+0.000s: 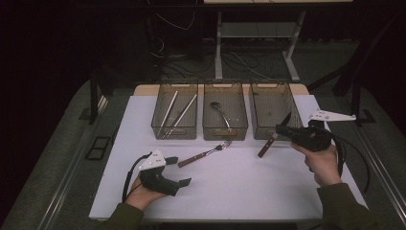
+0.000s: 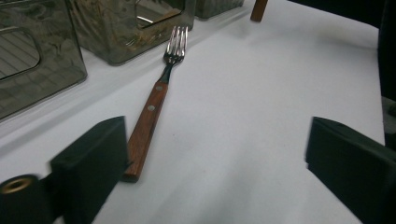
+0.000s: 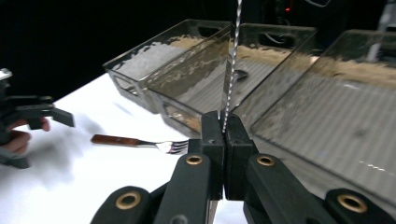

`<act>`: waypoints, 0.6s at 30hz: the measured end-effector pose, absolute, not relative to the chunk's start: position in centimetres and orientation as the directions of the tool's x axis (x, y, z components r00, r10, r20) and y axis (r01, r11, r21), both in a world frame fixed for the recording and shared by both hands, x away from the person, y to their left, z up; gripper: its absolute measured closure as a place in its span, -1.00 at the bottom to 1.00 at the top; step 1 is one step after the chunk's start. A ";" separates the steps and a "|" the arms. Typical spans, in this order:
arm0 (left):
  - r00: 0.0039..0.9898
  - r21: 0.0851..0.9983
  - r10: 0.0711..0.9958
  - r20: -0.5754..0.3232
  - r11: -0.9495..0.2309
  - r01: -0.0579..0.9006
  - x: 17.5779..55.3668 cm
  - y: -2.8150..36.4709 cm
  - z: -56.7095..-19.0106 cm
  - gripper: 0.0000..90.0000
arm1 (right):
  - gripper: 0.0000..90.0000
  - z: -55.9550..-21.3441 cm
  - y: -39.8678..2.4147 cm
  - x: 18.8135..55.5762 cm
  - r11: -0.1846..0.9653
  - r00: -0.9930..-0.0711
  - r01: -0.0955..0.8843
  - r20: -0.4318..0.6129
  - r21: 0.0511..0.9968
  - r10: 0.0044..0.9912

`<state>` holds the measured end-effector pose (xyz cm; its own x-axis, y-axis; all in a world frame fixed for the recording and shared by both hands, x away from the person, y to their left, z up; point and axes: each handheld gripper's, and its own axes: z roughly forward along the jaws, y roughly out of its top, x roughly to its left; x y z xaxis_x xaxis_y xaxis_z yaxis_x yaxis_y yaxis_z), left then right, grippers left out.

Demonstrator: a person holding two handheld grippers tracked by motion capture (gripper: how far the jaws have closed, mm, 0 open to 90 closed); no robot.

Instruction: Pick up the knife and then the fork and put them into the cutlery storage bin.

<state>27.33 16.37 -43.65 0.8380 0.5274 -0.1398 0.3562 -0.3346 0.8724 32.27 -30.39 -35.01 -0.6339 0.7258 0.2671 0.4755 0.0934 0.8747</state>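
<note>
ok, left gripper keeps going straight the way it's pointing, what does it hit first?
Probably the fork. The left gripper is open, with the wooden handle end lying right by one of its jaws. Past the fork stand the clear bins. Depth is hard to judge, so this is a guess.

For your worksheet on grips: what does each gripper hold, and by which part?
Right gripper clamps a knife by its blade. Left gripper is open, holding nothing.

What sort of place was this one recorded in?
Probably a lab or workshop recording station, not a kitchen: a white table with three clear bins for sorting cutlery, loose cables on the floor behind, and dark surroundings.
</note>
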 end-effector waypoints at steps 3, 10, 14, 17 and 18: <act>0.838 0.869 0.526 -0.145 -0.338 0.362 27.3 16.4 -43.7 -1.00 | 0.99 -33.8 -31.1 32.5 0.111 -0.626 0.462 0.235 0.880 0.744; 0.840 0.859 0.523 -0.143 -0.356 0.368 27.3 16.2 -43.8 -0.99 | 0.99 -31.3 -32.6 33.9 0.087 -0.598 0.444 0.223 0.892 0.770; 0.841 0.857 0.522 -0.139 -0.362 0.366 27.3 16.2 -43.8 -0.98 | 0.99 -29.8 -33.3 34.7 0.081 -0.579 0.430 0.206 0.899 0.789; 0.842 0.856 0.521 -0.136 -0.367 0.365 27.3 16.1 -43.8 -0.97 | 0.99 -28.8 -34.0 35.5 0.074 -0.556 0.417 0.190 0.906 0.809; 0.842 0.857 0.522 -0.136 -0.364 0.365 27.3 16.1 -43.8 -0.97 | 0.99 -28.6 -34.2 35.7 0.074 -0.545 0.414 0.182 0.907 0.819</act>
<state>27.31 16.09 -43.79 0.8418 0.5223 -0.1363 0.3645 -0.3639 0.8571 35.74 -34.22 -28.58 -0.5445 0.8188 0.1818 0.4140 0.0739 0.9073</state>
